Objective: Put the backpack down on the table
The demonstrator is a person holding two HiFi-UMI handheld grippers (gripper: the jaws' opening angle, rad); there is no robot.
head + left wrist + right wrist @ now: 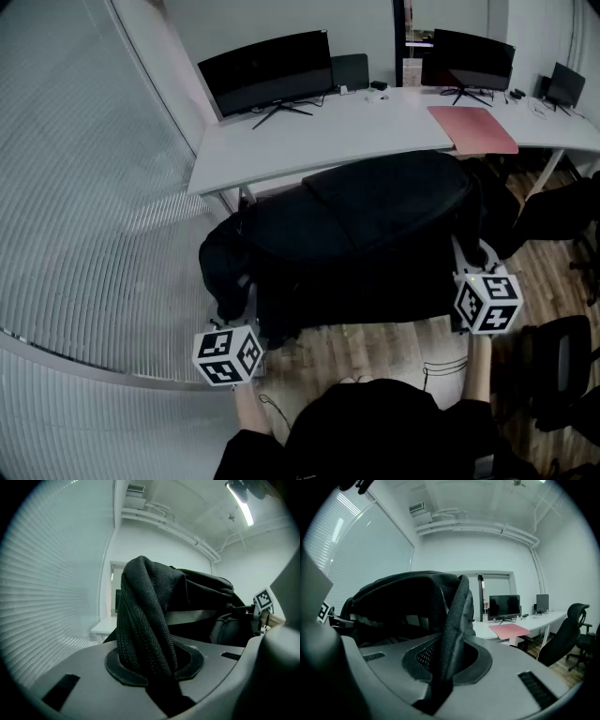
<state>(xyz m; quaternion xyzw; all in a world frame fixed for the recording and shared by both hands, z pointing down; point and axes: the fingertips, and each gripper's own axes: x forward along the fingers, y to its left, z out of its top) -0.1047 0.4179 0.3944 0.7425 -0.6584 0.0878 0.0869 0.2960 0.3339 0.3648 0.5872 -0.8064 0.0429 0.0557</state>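
Stretching across the far side of the head view, one white table [375,127] is the largest thing and the place to aim for. One black backpack [375,225] hangs in front of it, between the person and the near table edge. Its long axis runs left to right, roughly along that edge. Its far side overlaps the edge in the head view, but whether any of it rests on the top I cannot tell. I judge it is carried and not yet set down.

So the table lies straight ahead of both grippers, beyond the bag, and the coming move should be up and forward. The right end looks a little nearer the edge than the left.

Two large monitors [267,70] [469,58] stand on the table, with one smaller screen [565,84] at far right. Two dark chairs [562,366] [562,211] stand at the right. One pink folder [473,128] lies on the table just behind the bag's right half, so it could get covered.

There are two grippers, one at each end of the bag. The left gripper [246,292] has its jaws narrow, clamped on a thick fold of zippered fabric [140,611]. The right gripper [467,255] is nearly closed, pinching a thin mesh edge [457,616] of the bag.
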